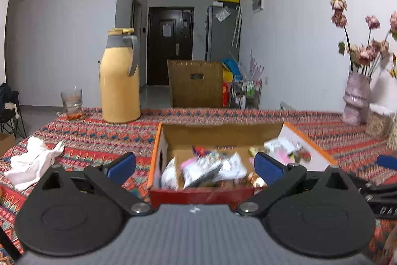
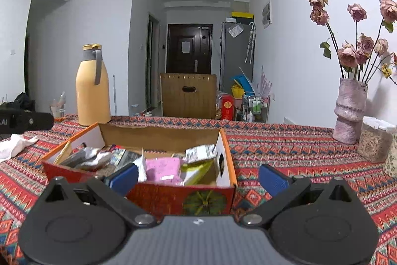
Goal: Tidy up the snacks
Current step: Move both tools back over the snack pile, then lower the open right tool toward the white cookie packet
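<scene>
From the left wrist view, the left gripper (image 1: 195, 167) stood wide open and held nothing, its blue pads (image 1: 122, 167) spread either side of the open cardboard box (image 1: 218, 133) on the patterned tablecloth (image 1: 99, 135). Snack packets (image 1: 208, 168) lay jumbled and blurred inside.

From the right wrist view, the right gripper (image 2: 198, 178) was also spread wide and empty, near the box's (image 2: 161, 135) red front wall. A pink packet (image 2: 162, 169) lay among silver and white ones.
</scene>
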The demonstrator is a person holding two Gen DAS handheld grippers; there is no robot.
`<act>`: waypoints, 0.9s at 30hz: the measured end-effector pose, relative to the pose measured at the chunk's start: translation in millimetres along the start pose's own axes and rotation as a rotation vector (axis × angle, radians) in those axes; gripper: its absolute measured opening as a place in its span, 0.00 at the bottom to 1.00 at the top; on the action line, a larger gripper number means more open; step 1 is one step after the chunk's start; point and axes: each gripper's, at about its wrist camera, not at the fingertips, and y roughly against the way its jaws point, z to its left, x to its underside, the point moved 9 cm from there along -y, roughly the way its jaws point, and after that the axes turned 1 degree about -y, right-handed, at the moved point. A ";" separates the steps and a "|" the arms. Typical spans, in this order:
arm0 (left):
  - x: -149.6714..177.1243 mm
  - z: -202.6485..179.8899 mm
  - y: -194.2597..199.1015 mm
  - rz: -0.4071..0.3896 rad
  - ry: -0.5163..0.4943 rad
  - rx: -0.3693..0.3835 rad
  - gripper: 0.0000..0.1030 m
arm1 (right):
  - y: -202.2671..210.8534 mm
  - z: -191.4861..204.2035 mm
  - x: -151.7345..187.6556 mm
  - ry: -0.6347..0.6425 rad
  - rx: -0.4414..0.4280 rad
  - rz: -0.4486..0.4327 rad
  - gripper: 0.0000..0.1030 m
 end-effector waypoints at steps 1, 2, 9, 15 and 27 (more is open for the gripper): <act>5.5 2.5 1.6 0.011 -0.011 -0.002 1.00 | 3.1 -0.3 3.9 -0.001 0.000 0.006 1.00; 11.7 5.3 3.2 0.021 -0.023 -0.008 1.00 | 5.6 -0.7 8.5 -0.002 0.000 0.014 1.00; 52.1 31.9 4.6 0.093 0.005 -0.056 1.00 | 19.1 -8.7 49.1 -0.012 0.028 0.083 1.00; 74.5 46.6 -2.9 0.112 0.031 -0.087 1.00 | 18.9 -19.9 67.3 -0.058 0.073 0.105 1.00; 78.4 45.0 -5.9 0.081 0.047 -0.062 1.00 | 18.2 -18.0 66.7 -0.059 0.100 0.031 1.00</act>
